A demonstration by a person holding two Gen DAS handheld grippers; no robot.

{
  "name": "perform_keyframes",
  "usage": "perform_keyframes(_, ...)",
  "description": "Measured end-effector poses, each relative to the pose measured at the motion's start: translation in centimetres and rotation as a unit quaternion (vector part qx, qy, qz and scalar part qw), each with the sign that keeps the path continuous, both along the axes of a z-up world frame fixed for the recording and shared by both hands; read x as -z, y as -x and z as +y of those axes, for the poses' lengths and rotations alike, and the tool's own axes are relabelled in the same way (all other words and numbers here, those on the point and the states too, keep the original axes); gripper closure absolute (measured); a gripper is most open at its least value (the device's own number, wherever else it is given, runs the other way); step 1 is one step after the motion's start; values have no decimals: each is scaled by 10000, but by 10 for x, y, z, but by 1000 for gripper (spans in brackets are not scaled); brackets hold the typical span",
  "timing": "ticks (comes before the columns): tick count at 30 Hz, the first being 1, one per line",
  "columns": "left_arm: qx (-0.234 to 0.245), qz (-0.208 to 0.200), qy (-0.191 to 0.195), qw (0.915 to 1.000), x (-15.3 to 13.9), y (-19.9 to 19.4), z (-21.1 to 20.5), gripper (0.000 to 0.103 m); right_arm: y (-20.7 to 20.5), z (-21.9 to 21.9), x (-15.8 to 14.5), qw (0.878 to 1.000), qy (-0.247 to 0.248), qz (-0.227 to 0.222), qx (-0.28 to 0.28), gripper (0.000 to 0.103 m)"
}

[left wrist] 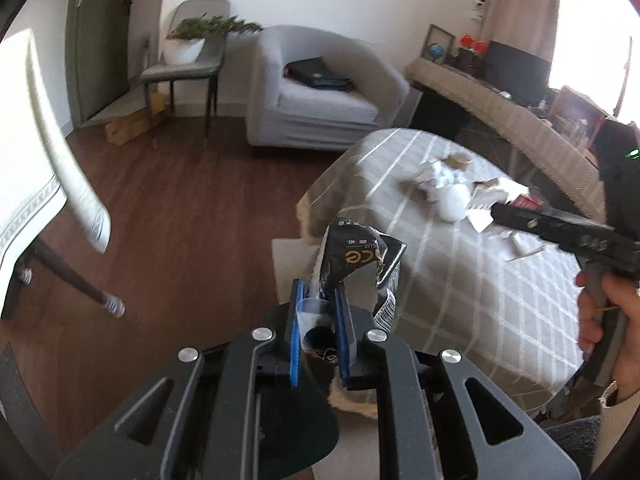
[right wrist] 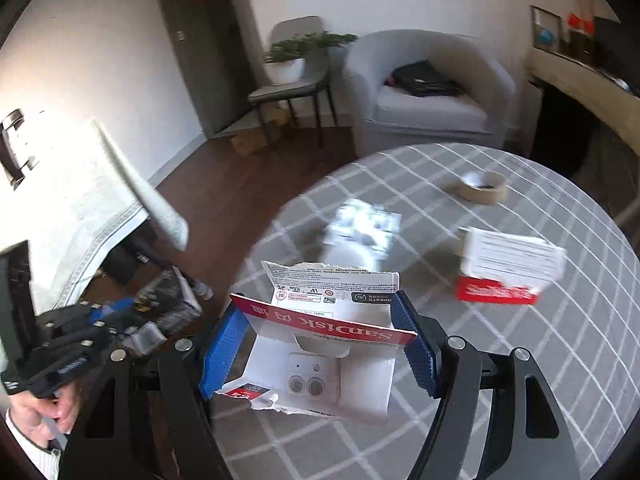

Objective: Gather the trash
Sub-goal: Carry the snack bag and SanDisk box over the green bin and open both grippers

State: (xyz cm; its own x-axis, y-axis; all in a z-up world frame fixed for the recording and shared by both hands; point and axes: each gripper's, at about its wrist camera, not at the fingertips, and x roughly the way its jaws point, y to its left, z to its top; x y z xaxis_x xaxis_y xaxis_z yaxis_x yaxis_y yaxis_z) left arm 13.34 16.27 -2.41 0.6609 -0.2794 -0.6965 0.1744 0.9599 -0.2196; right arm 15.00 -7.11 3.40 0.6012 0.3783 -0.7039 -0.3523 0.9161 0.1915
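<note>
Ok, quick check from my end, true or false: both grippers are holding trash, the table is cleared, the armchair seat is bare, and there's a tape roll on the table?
1. Both grippers hold trash. True: left gripper pinches a black wrapper; right gripper clamps a torn SanDisk card package.
2. The table is cleared. False: a red-and-white package and crumpled plastic remain.
3. The armchair seat is bare. False: a black bag lies on it.
4. A tape roll sits on the table. True.
</note>
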Motion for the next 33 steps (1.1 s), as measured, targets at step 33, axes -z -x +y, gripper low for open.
perform_keyframes(33,-430,1688,-445,9837,111,32,86,58,16,185,51,9853,410,577,-1556,30)
